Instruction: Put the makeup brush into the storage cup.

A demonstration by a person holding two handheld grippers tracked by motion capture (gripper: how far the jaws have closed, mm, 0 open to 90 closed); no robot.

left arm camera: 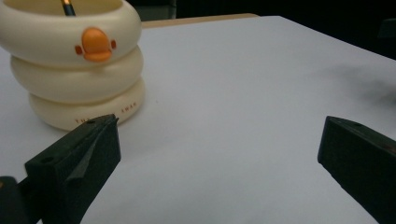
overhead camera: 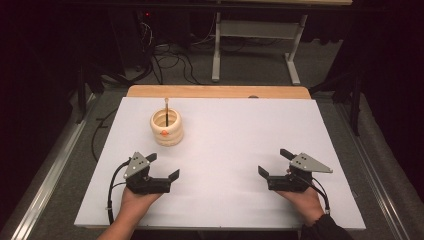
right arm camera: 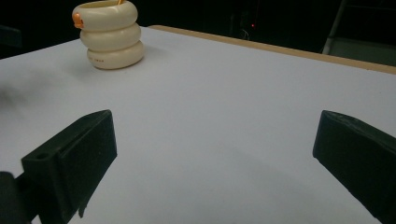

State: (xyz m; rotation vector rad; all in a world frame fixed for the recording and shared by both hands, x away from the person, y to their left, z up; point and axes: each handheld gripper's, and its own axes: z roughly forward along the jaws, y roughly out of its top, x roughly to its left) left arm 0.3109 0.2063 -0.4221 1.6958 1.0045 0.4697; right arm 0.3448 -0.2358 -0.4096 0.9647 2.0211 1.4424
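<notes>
A lab or recording studio is being shown here: a white work board is being laid over a wooden table, black curtains are being hung all round, cables are being trailed across grey carpet, and a metal stand is being kept behind.

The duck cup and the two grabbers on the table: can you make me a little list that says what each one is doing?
duck cup: cream, three stacked rings, orange beak, upright on the white table
stick in cup: thin, pokes out of the top
left gripper: open, holding nothing, nearer to the cup
right gripper: open, holding nothing, farther from the cup
touching: neither gripper touches the cup
</notes>
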